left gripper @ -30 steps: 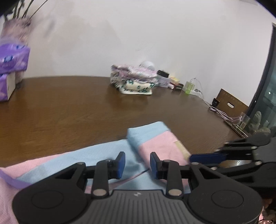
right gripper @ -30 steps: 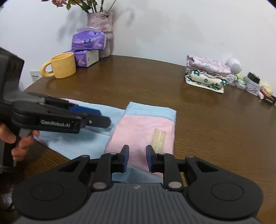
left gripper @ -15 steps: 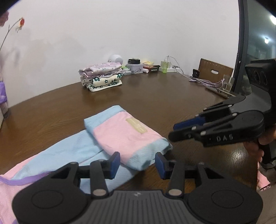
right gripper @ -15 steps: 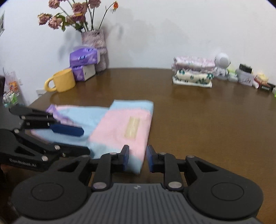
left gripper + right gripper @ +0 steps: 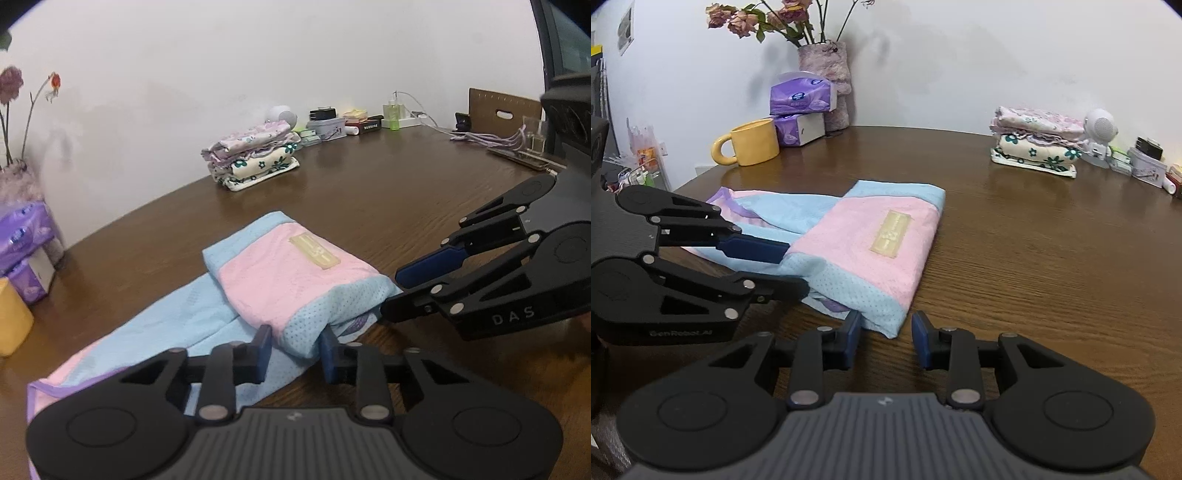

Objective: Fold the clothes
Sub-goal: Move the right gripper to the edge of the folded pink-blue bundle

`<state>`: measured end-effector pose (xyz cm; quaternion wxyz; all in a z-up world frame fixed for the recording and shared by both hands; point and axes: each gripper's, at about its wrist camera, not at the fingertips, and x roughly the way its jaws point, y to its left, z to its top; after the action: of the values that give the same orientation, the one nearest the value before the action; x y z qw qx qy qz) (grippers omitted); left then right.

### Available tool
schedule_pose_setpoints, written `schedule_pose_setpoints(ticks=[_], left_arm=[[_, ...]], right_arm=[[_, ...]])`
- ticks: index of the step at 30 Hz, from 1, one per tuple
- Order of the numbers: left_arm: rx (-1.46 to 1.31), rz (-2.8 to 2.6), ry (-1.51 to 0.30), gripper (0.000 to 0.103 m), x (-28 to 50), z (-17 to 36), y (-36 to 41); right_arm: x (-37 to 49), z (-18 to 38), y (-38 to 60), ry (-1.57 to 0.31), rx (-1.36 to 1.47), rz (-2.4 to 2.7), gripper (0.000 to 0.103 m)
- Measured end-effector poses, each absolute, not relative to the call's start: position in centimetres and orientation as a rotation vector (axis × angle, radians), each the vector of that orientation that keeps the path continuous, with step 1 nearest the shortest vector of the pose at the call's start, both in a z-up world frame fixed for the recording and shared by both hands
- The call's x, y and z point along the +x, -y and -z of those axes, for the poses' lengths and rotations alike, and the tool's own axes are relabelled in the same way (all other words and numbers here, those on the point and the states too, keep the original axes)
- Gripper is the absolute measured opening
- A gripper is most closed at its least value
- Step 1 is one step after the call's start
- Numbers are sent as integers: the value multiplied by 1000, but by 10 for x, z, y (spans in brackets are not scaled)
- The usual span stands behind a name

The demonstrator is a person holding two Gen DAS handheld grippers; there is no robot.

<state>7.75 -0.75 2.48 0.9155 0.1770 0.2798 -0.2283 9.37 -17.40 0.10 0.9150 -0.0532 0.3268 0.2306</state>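
1. Seen only from the right wrist: yellow mug (image 5: 753,142), purple tissue packs (image 5: 801,107) and a vase of dried flowers (image 5: 827,77), all far ahead and to the left of the right gripper's (image 5: 885,330) fingers; plus the left gripper (image 5: 783,269) from the side, coming in from the left
2. Seen only from the left wrist: cables (image 5: 491,138) and a wooden board (image 5: 506,110) far ahead and to the right of the left gripper's (image 5: 295,341) fingers; plus the right gripper (image 5: 391,291) from the side, coming in from the right
3. Shared by both views: brown table (image 5: 1034,240) and a stack of folded floral clothes (image 5: 255,158) well ahead of the fingers
4. Pink and blue garment (image 5: 291,273), partly folded, flat on the table just ahead of both grippers; beige label (image 5: 890,232) facing up
5. Left gripper: narrowly parted and closing, near blue hem between the fingers (image 5: 264,341); pads seemingly not yet pressing, though hard to judge at the cloth edge
6. Right gripper: partly apart and opening, near corner of the hem reaching between the fingertips (image 5: 919,325), left pad close beside the cloth, nothing gripped
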Motion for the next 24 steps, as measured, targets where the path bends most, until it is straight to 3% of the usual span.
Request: schedule_pose_setpoints(ticks=[5, 13, 20, 24], left_arm=[[393, 440, -556, 10, 69, -25, 8], [348, 432, -577, 8, 71, -22, 4], [238, 495, -538, 30, 62, -48, -9], [213, 488, -533, 29, 76, -52, -3]], right_arm=[[97, 1, 171, -674, -100, -471, 13], [96, 3, 173, -674, -99, -467, 11], [93, -13, 202, -675, 65, -527, 19], [103, -19, 208, -663, 126, -527, 19]])
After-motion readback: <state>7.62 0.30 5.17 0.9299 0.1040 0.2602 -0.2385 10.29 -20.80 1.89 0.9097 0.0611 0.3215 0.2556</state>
